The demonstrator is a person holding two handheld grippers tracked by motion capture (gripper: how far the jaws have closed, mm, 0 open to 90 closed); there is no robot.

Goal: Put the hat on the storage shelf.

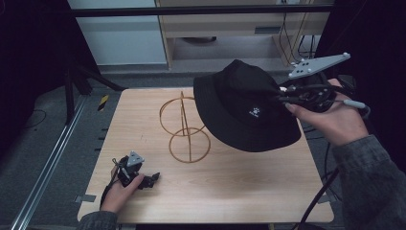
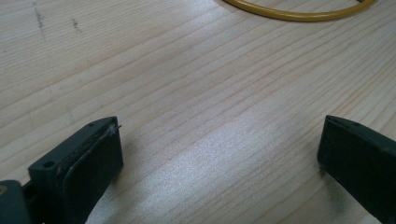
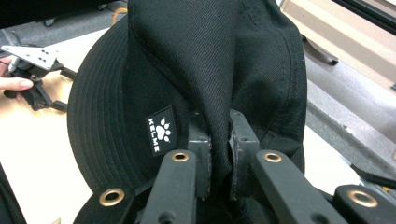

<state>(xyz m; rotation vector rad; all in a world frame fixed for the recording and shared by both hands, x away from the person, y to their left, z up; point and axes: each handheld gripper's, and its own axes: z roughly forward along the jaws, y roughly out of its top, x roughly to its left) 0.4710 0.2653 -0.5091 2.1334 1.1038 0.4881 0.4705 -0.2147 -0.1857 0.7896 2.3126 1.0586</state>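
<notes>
A black bucket hat [image 1: 242,108] with a small white paw logo hangs in the air over the right half of the wooden table [image 1: 239,191]. My right gripper [image 1: 282,93] is shut on a fold of its crown; in the right gripper view the jaws pinch the cloth of the hat [image 3: 210,70] at the right gripper [image 3: 219,140]. A yellow wire stand [image 1: 186,125] of two rings on a post stands at the table's middle, just left of the hat. My left gripper [image 1: 154,179] rests on the table near the front left, and the left gripper [image 2: 219,154] is open over bare wood.
The stand's yellow base ring [image 2: 299,11] curves just beyond the left jaws. A cabinet [image 1: 234,28] and cables stand behind the table. A metal rail [image 1: 48,163] runs along the floor at the left. The table's right edge lies below my right forearm.
</notes>
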